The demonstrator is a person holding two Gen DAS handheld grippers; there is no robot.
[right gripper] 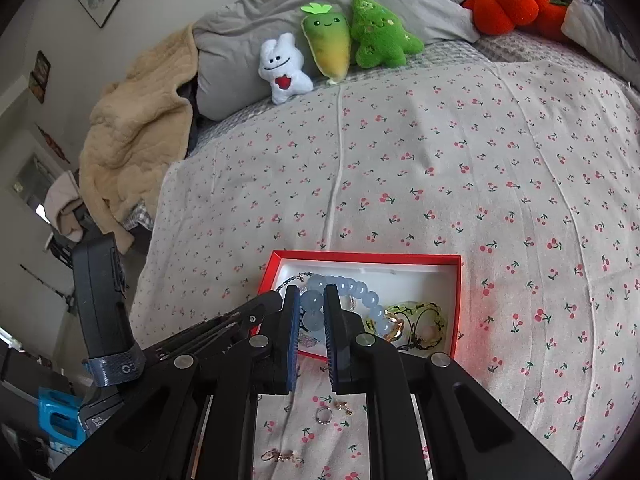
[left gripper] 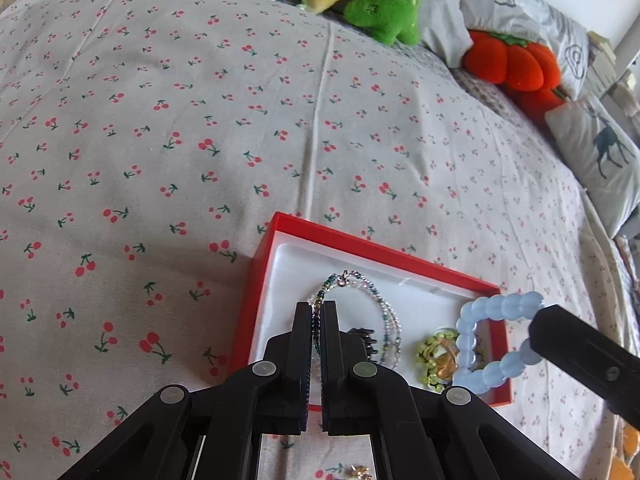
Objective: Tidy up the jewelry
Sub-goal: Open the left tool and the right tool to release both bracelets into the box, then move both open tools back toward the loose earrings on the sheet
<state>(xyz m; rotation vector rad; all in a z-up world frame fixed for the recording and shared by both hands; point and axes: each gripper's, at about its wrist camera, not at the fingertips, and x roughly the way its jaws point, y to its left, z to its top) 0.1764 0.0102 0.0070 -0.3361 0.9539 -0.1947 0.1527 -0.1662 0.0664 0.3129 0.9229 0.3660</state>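
Cherry-print bedspread (left gripper: 200, 120) carried red box (left gripper: 256, 280); left gripper (left gripper: 318, 320) pinched seed-bead necklace (left gripper: 372, 292), right gripper (right gripper: 312, 312) clamped blue bead bracelet (right gripper: 360, 292) over box.

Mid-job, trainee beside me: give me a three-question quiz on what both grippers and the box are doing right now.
1. True or false: the right gripper grips the blue bead bracelet.
2. What does the left gripper pinch? A) a ring B) the thin beaded necklace C) nothing
3. Fill in: the small ring lies on the bedspread, ______ the red box.

Key: 1 true; 2 B; 3 outside.
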